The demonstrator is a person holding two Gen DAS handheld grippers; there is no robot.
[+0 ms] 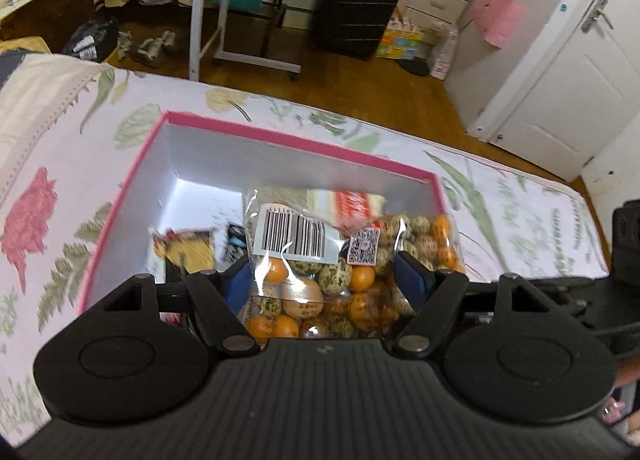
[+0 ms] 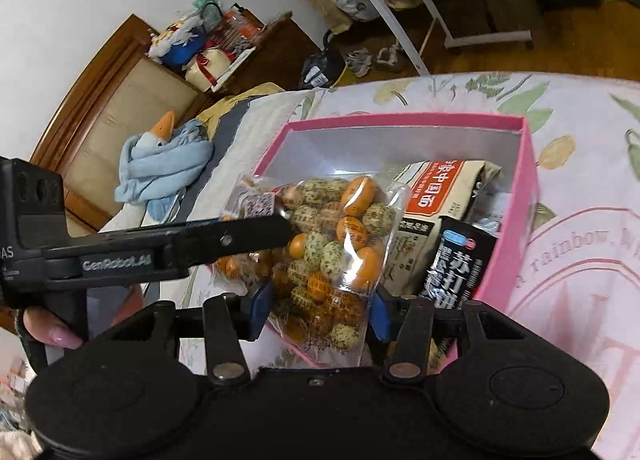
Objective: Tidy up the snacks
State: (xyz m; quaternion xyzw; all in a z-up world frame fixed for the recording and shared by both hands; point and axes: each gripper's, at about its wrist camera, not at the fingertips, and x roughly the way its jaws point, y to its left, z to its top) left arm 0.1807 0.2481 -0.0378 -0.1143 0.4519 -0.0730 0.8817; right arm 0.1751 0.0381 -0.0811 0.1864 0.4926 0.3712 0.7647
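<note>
A clear bag of orange and speckled round snacks hangs over the pink box on the bed. My left gripper is shut on the bag's one end; it shows from the side in the right wrist view. My right gripper is shut on the bag's lower end. Inside the box lie a beige noodle packet, a black cracker packet and a yellow packet.
The box stands on a floral bedsheet. A blue goose plush lies by the wooden headboard. Beyond the bed are a black suitcase, a rolling desk frame, bags and a white door.
</note>
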